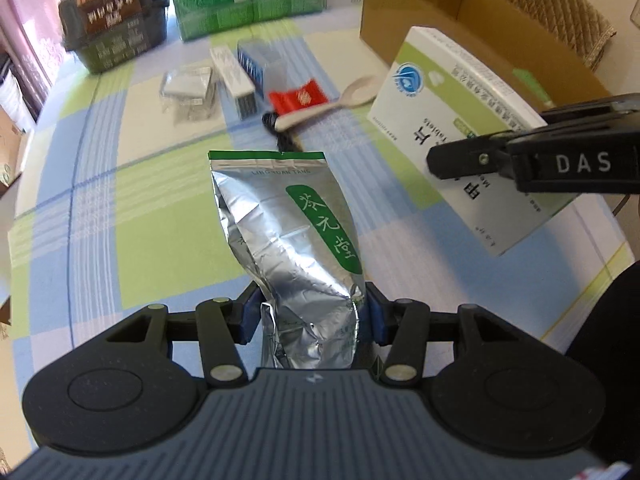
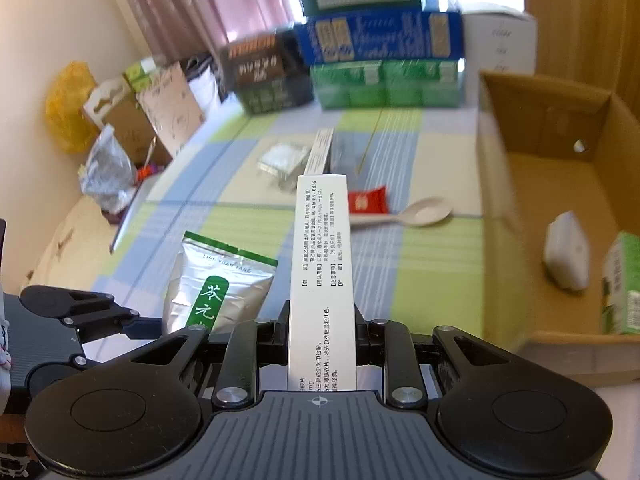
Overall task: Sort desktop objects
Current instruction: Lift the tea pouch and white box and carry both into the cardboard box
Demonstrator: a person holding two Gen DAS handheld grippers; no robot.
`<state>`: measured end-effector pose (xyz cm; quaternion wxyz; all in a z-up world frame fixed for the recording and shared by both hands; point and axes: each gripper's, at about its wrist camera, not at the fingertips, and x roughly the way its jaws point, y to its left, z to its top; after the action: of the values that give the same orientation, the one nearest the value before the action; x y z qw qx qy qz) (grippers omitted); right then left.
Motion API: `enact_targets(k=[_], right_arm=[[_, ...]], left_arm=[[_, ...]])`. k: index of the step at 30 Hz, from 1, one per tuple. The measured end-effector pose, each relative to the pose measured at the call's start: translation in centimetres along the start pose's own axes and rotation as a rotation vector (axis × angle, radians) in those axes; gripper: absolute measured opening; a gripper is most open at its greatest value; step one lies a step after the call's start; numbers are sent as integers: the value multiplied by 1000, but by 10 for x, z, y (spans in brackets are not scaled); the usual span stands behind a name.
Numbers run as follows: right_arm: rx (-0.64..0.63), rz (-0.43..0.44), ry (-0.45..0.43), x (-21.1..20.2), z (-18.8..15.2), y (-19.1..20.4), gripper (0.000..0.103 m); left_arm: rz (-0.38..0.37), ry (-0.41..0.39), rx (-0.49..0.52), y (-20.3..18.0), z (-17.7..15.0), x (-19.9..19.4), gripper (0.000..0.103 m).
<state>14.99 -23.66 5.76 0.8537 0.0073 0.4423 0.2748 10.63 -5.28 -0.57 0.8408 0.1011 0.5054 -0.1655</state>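
So right now I'm mid-sort with both hands full. My left gripper is clamped on the bottom end of a silver foil tea pouch, its green-edged top pointing out over the checked tablecloth. My right gripper is pinched on a white-and-green tablet box, gripped across its thin side and held up off the table, just right of the pouch.

My guess on the step: carry phase, both items picked and waiting to be dropped. The open cardboard box sits to my right, so the tablet box probably swings that way, over the near wall, then I let go. Where the pouch belongs, I honestly can't tell; maybe the same box.

Count of what's left on the table:
- one beige spoon
- one red sachet
- two narrow cartons side by side
- one clear-wrapped packet
- one dark cord-like thing by the spoon handle, too blurry to name

Already in the cardboard box: one white packet and one green carton, near each other.
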Motion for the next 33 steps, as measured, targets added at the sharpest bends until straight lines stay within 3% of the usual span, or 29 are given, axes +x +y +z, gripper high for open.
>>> enact_targets(k=[9,16,25,33], right_arm=[[6,-43,-98,-74,20,-34,21],[34,-116,-119,-112,40,-98,21],[80,-206,-100,-121,52,-180,21],[104,-220,-70,-104,60,-217,21]], left_arm=[[-3,-98,52,-44,41,-52,47],[-40,-167,101,-97,92,-69,47],[-109,-184,127,-159,156,-45,47],[-123,-172,116,-185,198,-3,47]])
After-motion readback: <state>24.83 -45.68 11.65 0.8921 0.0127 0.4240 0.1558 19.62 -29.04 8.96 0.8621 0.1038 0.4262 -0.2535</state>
